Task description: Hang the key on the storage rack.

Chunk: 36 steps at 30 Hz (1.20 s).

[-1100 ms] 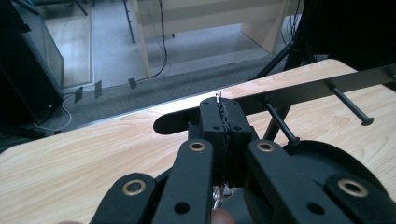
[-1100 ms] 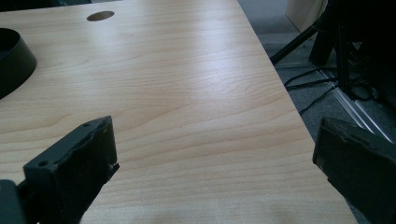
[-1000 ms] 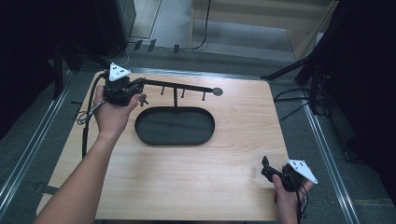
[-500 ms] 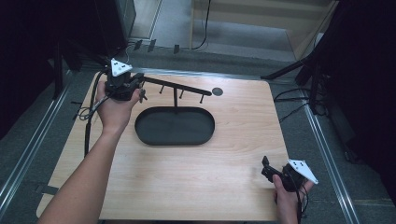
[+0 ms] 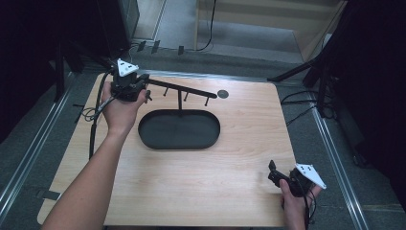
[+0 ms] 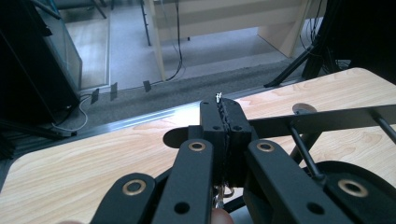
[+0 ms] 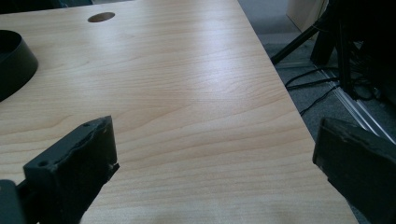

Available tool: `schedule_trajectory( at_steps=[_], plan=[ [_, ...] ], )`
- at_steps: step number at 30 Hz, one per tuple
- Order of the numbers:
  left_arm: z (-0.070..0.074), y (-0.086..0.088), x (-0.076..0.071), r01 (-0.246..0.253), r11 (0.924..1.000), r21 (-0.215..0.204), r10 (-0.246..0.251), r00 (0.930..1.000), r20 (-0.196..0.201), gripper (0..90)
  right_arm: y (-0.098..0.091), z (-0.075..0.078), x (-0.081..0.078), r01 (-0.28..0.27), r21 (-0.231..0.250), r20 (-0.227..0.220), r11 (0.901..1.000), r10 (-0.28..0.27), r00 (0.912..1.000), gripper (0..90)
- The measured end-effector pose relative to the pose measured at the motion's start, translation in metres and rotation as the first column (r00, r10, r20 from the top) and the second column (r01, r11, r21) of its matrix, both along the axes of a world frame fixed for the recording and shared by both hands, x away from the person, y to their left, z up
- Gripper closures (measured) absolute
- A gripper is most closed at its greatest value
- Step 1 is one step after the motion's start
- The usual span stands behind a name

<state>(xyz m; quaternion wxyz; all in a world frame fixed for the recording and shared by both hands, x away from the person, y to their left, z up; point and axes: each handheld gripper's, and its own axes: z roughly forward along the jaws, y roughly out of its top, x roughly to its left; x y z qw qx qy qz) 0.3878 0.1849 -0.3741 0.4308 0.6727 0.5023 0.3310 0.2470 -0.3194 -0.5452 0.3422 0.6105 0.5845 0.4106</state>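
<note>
left gripper (image 6: 223, 122): jaws pressed together on a thin silvery chain (image 6: 218, 97), just beside the rack's bar (image 5: 184, 89) | chain likely light, limp, slippery; pinch near its top | right gripper (image 7: 210, 154): jaws wide apart over bare table (image 7: 187, 93)

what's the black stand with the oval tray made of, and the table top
The stand and its oval tray look like thin metal with a matte black coating: slim rod, sharp thin rim, no gloss. The table looks like light wood or wood-look laminate, with visible grain.
</note>
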Motion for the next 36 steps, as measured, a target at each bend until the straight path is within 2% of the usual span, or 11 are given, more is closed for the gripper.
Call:
schedule_trajectory(
  at_steps=[4,6,8,12,16,21,25,27,29,30,36],
  plan=[
    [-0.001,0.0,0.003,0.0,0.9999,-0.01,0.0,0.9999,-0.014,89.1,0.0,0.0,0.0,-0.001,-0.001,0.0,1.0,0.001,1.0,0.0],
    [-0.002,0.001,0.003,-0.011,0.9995,-0.028,0.01,0.9998,-0.02,77.8,0.0,0.0,0.0,-0.001,0.0,0.0,1.0,0.001,1.0,0.0],
    [-0.001,0.002,0.002,-0.026,0.9996,-0.01,0.026,0.9993,-0.026,67.1,0.0,0.0,0.0,-0.002,-0.001,0.001,1.0,0.002,1.0,0.0],
    [-0.002,0.004,0.0,-0.03,0.9996,-0.001,0.03,0.9988,-0.038,62.2,0.0,0.0,0.0,-0.002,-0.004,0.001,1.0,0.002,1.0,0.0],
    [-0.003,0.01,-0.005,-0.031,0.9991,-0.028,0.029,0.9979,-0.058,57.1,0.001,0.0,0.0,-0.004,-0.011,0.001,0.9999,0.004,1.0,0.0],
    [-0.005,0.015,-0.014,-0.03,0.9993,-0.022,0.028,0.9967,-0.076,53.9,0.001,0.0,0.001,-0.005,-0.014,0.002,0.9999,0.005,1.0,0.0],
    [-0.006,0.022,-0.023,-0.008,0.9993,-0.035,0.004,0.9954,-0.096,47.2,0.002,0.0,0.001,-0.003,-0.016,0.001,0.9999,0.003,1.0,0.0],
    [-0.008,0.025,-0.027,-0.009,0.9988,-0.048,0.004,0.9932,-0.116,39.7,0.002,0.0,0.001,-0.003,-0.014,0.001,0.9999,0.003,1.0,0.0],
    [-0.01,0.028,-0.031,-0.029,0.9989,-0.037,0.023,0.9906,-0.135,28.7,0.002,0.0,0.001,0.0,-0.014,-0.002,0.9999,0.0,1.0,0.0],
    [-0.011,0.028,-0.032,-0.048,0.9985,-0.025,0.044,0.988,-0.148,11.4,0.002,0.0,0.001,-0.003,-0.022,0.002,0.9998,0.003,1.0,0.0],
    [-0.02,0.042,-0.048,-0.025,0.9985,-0.049,0.016,0.9824,-0.186,0.0,0.002,0.0,0.001,-0.003,-0.026,0.002,0.9997,0.003,1.0,0.0]
  ],
)
